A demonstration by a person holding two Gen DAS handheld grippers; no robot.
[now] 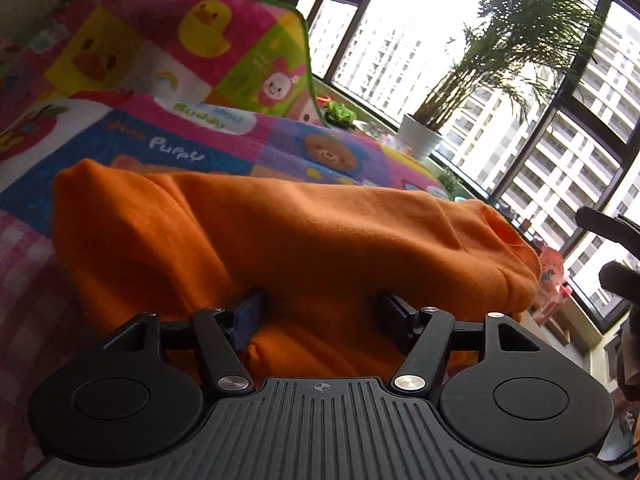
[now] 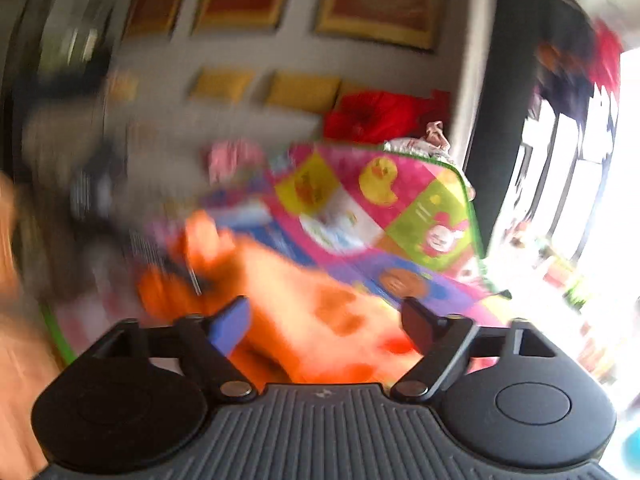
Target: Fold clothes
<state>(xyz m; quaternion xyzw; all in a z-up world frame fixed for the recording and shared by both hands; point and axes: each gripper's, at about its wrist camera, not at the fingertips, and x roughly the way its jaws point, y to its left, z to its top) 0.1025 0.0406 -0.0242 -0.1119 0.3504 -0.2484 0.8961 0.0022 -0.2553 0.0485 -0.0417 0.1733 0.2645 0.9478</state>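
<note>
An orange garment (image 1: 280,240) lies bunched on a colourful children's play mat (image 1: 168,80). My left gripper (image 1: 320,312) is open, its two fingers pressed into the orange cloth with a wide fold between them. In the right wrist view, which is blurred, the same orange garment (image 2: 304,312) lies on the mat (image 2: 400,208) below my right gripper (image 2: 324,320), which is open and holds nothing. A dark part of the right gripper (image 1: 616,248) shows at the right edge of the left wrist view.
A large window (image 1: 520,120) with a potted palm (image 1: 420,136) and small plants stands to the right of the mat. Framed pictures (image 2: 376,4), yellow cushions (image 2: 300,92) and a red heap (image 2: 372,116) lie beyond the mat.
</note>
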